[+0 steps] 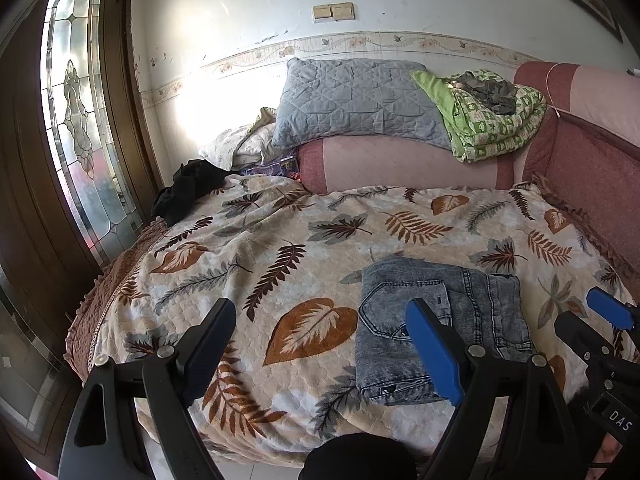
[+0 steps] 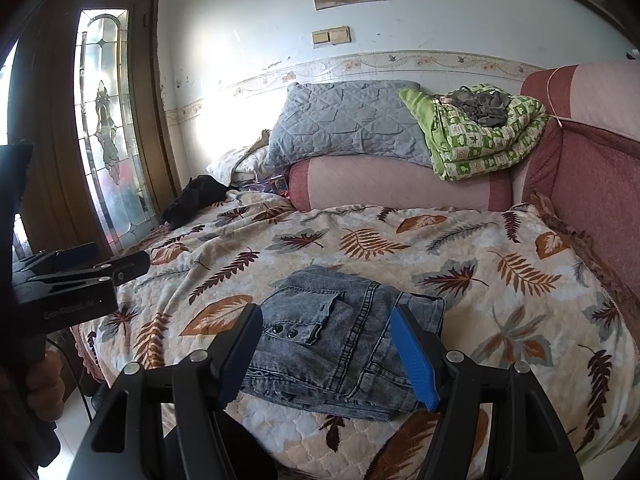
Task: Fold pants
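At the far left a wooden door with a leaded glass panel (image 1: pixel 76 120) is standing against the white wall. Next to it, a crumpled black garment (image 1: pixel 192 188) is lying at the bed's far left corner. The left gripper (image 1: pixel 324 344) is hovering over the leaf-print bedspread (image 1: pixel 280 248), its 2 fingers spread wide and holding nothing; the black finger (image 1: pixel 212 340) is hanging over bare bedspread, while the blue finger (image 1: pixel 434 350) is overlapping the pants in this view, though contact cannot be told. The folded grey-blue denim pants (image 2: pixel 344 336) are lying in a compact stack near the bed's front edge, right of the middle in the left wrist view. The right gripper (image 2: pixel 328 354) is hanging just in front of them, released too, its fingers framing the stack on either side without pressing it. Farther back, a grey quilted pillow (image 1: pixel 356 100) is resting on a pink bolster (image 1: pixel 400 164), and a folded green blanket (image 1: pixel 496 124) is sitting to its right, beside the red-pink headboard (image 1: pixel 592 152).
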A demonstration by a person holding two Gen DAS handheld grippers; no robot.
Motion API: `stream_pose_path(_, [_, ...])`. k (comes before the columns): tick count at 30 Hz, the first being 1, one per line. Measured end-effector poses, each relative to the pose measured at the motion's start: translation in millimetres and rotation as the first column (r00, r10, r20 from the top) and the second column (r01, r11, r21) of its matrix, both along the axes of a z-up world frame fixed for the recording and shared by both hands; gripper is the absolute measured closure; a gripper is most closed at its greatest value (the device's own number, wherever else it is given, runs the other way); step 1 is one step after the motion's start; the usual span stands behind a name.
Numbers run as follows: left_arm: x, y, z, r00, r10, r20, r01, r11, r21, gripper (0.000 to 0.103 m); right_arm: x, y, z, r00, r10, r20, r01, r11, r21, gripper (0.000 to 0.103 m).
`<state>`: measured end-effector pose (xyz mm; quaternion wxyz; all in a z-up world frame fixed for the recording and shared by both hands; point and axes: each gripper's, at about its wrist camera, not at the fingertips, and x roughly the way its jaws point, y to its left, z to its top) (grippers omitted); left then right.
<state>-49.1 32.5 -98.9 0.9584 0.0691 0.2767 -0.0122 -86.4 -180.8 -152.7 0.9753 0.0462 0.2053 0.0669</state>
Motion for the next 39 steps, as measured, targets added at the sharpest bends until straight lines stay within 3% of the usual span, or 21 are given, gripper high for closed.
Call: stream_pose_path(39, [5.1,-0.5,-2.1,0.999,-0.028,-0.016,0.027,0.999,-0.035,0.016,6.0,5.8,-3.0,1.0,0.02,-0.012,-0.02,1.0,-0.014,0.033])
